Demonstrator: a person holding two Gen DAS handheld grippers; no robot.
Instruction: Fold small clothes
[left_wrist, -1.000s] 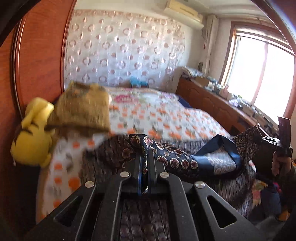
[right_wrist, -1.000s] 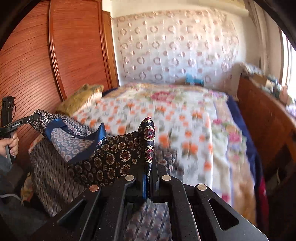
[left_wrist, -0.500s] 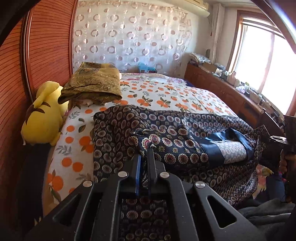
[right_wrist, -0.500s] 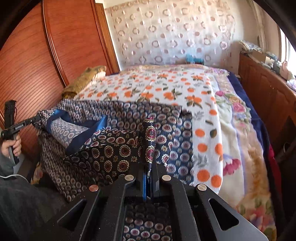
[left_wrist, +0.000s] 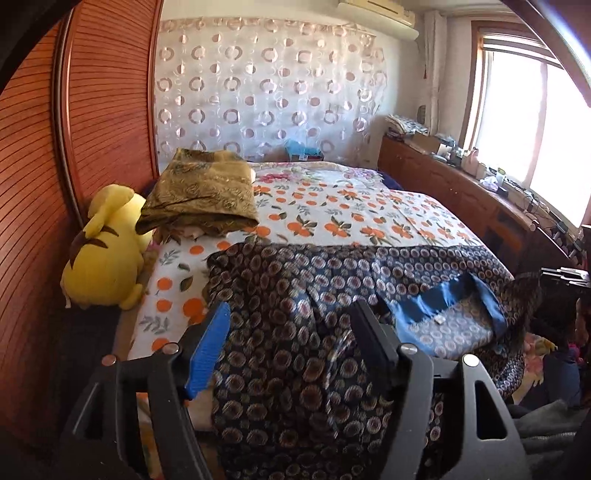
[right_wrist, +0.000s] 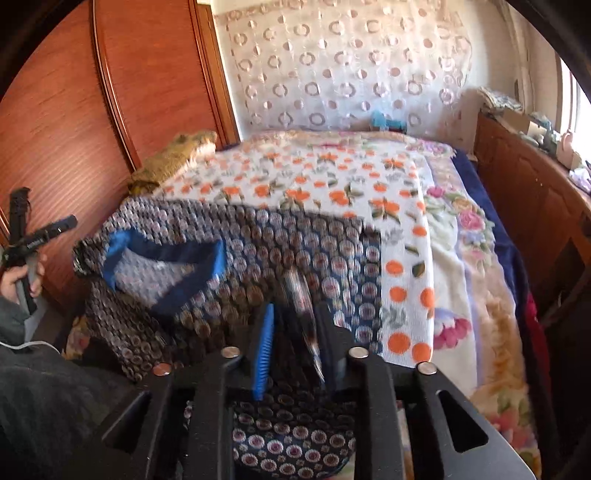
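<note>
A dark garment (left_wrist: 295, 280) printed with circles lies spread over the near end of the bed, its blue-lined neckline (left_wrist: 436, 299) facing up. My left gripper (left_wrist: 291, 314) hovers just above its near edge. The jaws are opening and stand wide, with cloth beneath them but not pinched. In the right wrist view the same garment (right_wrist: 258, 240) covers the bed's near left part. My right gripper (right_wrist: 295, 314) is opening too. A blurred fold of the cloth still stands between its parted pads, which no longer clamp it.
The orange-print sheet (left_wrist: 351, 218) covers the bed beyond the garment. A yellow plush toy (left_wrist: 107, 251) and a folded olive-gold cloth (left_wrist: 203, 192) lie by the wooden wardrobe (left_wrist: 103, 110) on the left. A cluttered wooden sideboard (left_wrist: 461, 192) runs under the window.
Both grippers were shut on corners of the garment, holding it up. It came down flat onto the bed, and both pairs of jaws have now parted and let go.
</note>
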